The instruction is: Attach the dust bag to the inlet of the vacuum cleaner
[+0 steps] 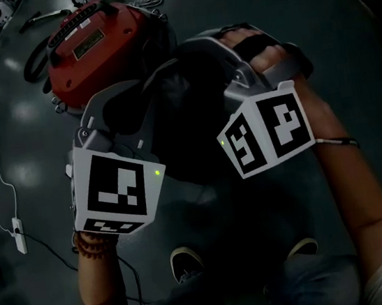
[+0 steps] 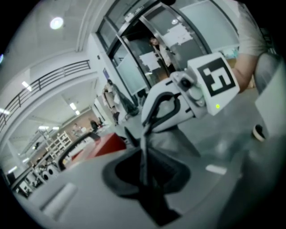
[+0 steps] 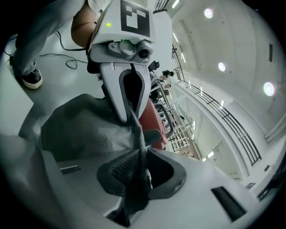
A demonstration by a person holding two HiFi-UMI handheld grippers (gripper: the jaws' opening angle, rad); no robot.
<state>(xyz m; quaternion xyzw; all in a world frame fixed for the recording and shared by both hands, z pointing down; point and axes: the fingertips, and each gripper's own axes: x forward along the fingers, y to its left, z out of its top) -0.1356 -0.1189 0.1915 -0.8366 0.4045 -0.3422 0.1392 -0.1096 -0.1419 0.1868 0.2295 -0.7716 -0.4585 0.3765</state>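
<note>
The red vacuum cleaner (image 1: 95, 45) lies on the dark floor at the upper left, beyond both grippers. A dark grey dust bag (image 1: 177, 101) hangs stretched between them. My left gripper (image 1: 122, 101) is shut on one edge of the bag and my right gripper (image 1: 208, 50) on the opposite edge. In the left gripper view a thin fold of bag (image 2: 144, 147) runs up from my left gripper (image 2: 145, 174) toward the right gripper (image 2: 165, 109), with the vacuum (image 2: 100, 145) behind. In the right gripper view mesh-like bag fabric (image 3: 85, 129) spreads from my right gripper (image 3: 138, 172) to the left gripper (image 3: 129, 96).
A black hose (image 1: 36, 57) curls beside the vacuum. A white power strip (image 1: 18, 234) with its cable lies at the left. The person's shoes (image 1: 185, 262) stand just below the grippers. People (image 2: 111, 96) stand far off in the hall.
</note>
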